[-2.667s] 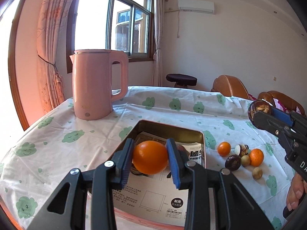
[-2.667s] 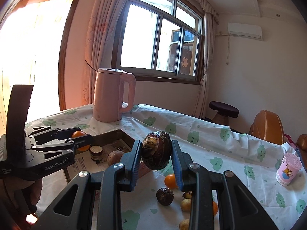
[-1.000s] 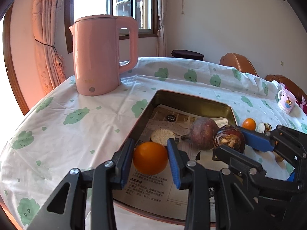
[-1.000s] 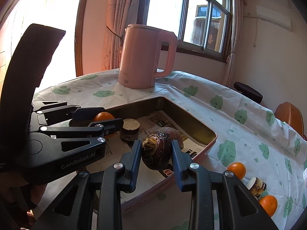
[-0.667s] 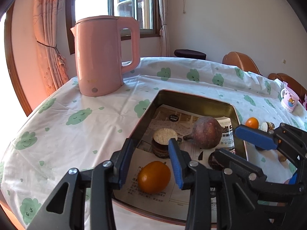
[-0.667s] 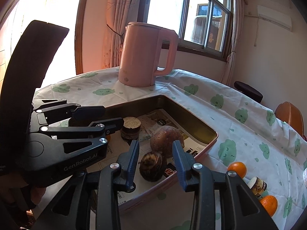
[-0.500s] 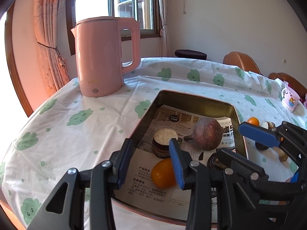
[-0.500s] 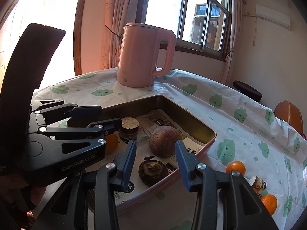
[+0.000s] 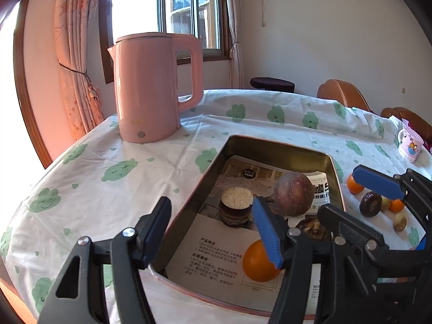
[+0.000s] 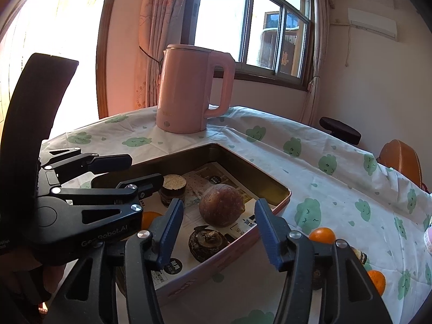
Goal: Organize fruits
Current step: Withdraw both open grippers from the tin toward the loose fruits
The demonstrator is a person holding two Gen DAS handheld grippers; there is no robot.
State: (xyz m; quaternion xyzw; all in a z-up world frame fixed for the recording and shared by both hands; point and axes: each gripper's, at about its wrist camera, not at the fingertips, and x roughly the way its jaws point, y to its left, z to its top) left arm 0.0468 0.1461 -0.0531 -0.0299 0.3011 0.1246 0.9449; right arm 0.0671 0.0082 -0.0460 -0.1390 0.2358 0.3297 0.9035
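Sunlit tabletop: my left hand-held gripper and right hand-held gripper have just been opening, nothing between them; loose mandarins look firm, round, roll-prone, so I'd pinch across the middle.

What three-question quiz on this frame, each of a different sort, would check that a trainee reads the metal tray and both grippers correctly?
1. True or false: the left gripper is clamping the round orange fruit.
2. Multiple choice: where does the dark wrinkled fruit lie? A) on the cloud-print tablecloth B) inside the rectangular metal tray C) between closed pads of the right gripper.
3. Fill in: the tall appliance behind the tray is a pink electric ____.

Key
1. False: its jaws, which have just been opening, are apart, and the orange lies on the paper lining.
2. B
3. kettle
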